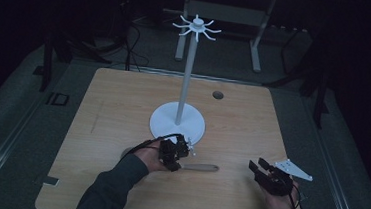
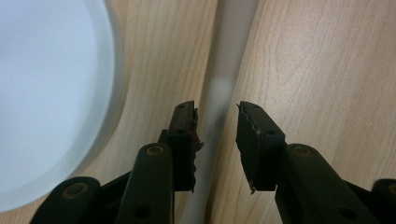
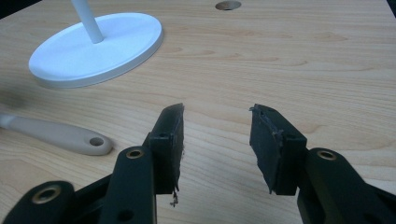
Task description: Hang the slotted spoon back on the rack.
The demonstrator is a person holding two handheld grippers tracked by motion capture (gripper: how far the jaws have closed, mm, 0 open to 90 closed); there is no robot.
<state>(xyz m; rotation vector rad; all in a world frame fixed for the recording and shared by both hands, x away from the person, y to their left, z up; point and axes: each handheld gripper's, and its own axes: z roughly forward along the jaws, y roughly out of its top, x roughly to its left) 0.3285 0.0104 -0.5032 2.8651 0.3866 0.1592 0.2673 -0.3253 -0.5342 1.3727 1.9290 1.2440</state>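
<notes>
A utensil with a pale beige handle [image 1: 201, 167] lies flat on the wooden table [image 1: 123, 109], in front of a white stand's round base [image 1: 177, 122]. My left gripper [image 1: 176, 160] is lowered over the handle's left end. In the left gripper view the blurred handle [image 2: 223, 60] runs between the two jaws of my left gripper [image 2: 217, 135], which stand open on either side of it with a little room. My right gripper [image 1: 260, 166] rests at the table's front right, open and holding nothing [image 3: 217, 140]. The handle's end with its hanging hole [image 3: 70, 136] lies to its left.
The stand's thin pole [image 1: 186, 74] rises to a crown of curved hooks [image 1: 197, 27]. Its base [image 3: 93, 44] is also in the right gripper view. A round hole [image 1: 218, 94] is cut in the table's far side. Dark floor and furniture legs surround the table.
</notes>
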